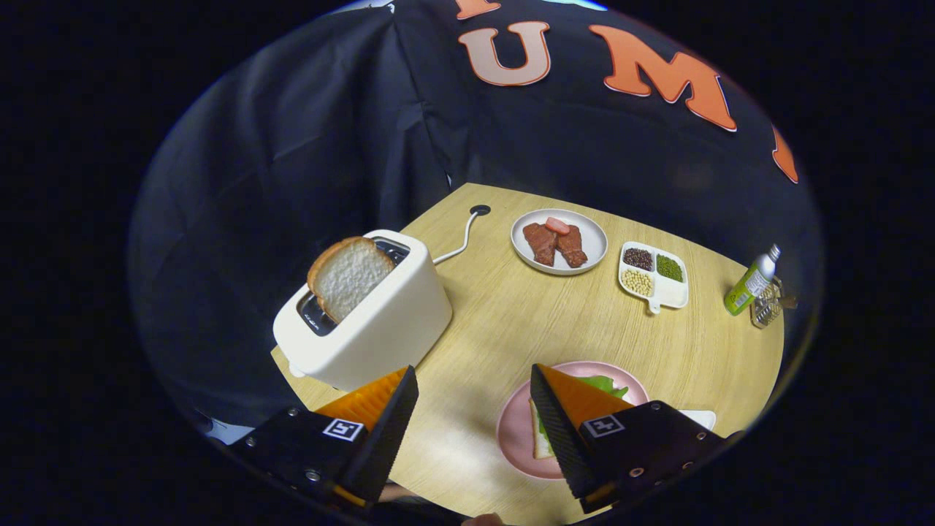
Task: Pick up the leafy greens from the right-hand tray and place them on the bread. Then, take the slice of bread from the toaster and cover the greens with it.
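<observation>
On the table (511, 321), the toaster (365, 318) stands left, ahead of the left finger, with a slice of bread (349, 276) upright in its slot. Its cord (456, 241) runs back to a hole in the tabletop. The gripper (475, 416) hangs with fingers apart; behind the right finger a plate (515, 431) holds bread (540, 438) with leafy greens (606, 383) on top. Farther back sits a plate of meat (559, 241), a divided dish (652, 274) to its right, then a bottle (752, 281) beside a small rack (767, 310)

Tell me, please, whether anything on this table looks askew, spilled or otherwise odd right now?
Nothing looks spilled or damaged. The bread slice leans at a tilt in the toaster slot rather than upright. The leafy greens already lie on the bread on the pink plate, partly behind one finger. The gripper is open and empty.
</observation>
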Available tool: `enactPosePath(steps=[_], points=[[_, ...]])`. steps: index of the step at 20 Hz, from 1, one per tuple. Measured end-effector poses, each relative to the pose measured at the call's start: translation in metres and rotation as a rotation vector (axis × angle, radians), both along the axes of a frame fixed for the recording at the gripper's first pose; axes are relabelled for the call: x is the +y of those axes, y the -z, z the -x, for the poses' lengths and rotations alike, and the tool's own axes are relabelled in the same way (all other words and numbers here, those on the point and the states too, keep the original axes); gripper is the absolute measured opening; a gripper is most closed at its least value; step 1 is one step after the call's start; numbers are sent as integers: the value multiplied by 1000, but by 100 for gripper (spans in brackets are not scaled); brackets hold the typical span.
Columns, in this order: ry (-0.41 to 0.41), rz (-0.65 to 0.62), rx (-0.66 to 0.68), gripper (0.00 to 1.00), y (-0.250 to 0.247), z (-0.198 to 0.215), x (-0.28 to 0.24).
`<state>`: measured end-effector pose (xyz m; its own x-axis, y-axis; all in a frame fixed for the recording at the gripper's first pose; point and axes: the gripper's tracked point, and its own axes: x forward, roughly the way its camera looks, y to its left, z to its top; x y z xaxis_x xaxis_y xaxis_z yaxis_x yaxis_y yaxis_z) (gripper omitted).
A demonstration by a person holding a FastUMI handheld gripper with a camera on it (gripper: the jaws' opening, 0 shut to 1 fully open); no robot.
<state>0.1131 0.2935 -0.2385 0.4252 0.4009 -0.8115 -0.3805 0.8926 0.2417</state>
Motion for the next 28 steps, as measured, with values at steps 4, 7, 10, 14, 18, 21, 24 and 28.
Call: enactPosePath(steps=[4, 7, 10, 14, 18, 21, 24, 28], points=[[-4, -9, -5, 93, -20, -11, 32], [-37, -36, 48, 94, -28, -1, 65], [-70, -31, 50, 94, -40, -2, 92], [-48, -64, 88, 94, -44, -3, 122], [-26, -47, 118, 93, -39, -10, 138], [11, -37, 155, 93, -28, -20, 148], [63, -8, 184, 90, -14, -33, 148], [114, 40, 215, 83, 5, -43, 139]])
